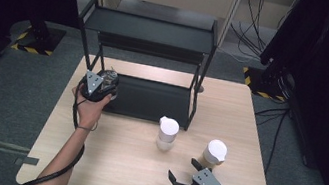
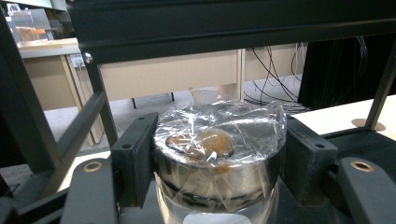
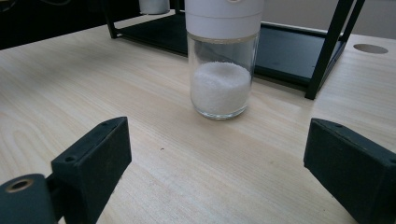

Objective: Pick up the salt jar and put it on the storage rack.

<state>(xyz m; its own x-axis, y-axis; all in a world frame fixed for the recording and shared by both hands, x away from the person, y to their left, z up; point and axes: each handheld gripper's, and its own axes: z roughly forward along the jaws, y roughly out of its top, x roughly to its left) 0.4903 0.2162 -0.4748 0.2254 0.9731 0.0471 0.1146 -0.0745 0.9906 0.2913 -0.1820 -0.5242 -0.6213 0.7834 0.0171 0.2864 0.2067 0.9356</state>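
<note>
The left claw is closed on a metal tin covered in clear plastic wrap, its 2 black pads pressed against opposite sides of the tin's wall. Through the wrap a brownish patch shows on top of the tin. In the high view this claw sits at the left end of a black 2-tier rack, with the tin just ahead of the holding hand at the edge of the rack's lower shelf. In the left gripper view the rack's upper shelf runs across just above the claw, and 1 of its uprights stands just to the claw's left.

The right claw is spread wide and holds nothing, its 2 jaws standing well apart over bare wood at the near edge of the tabletop. Straight ahead of it, between the lines of its jaws but well clear of them, stands a glass jar with a white cap, roughly half full of white grains. In the high view this jar is upright just in front of the rack's right leg. A 2nd white-capped jar, with tan contents, stands just ahead of the right claw and slightly to its right, not touching it.
</note>
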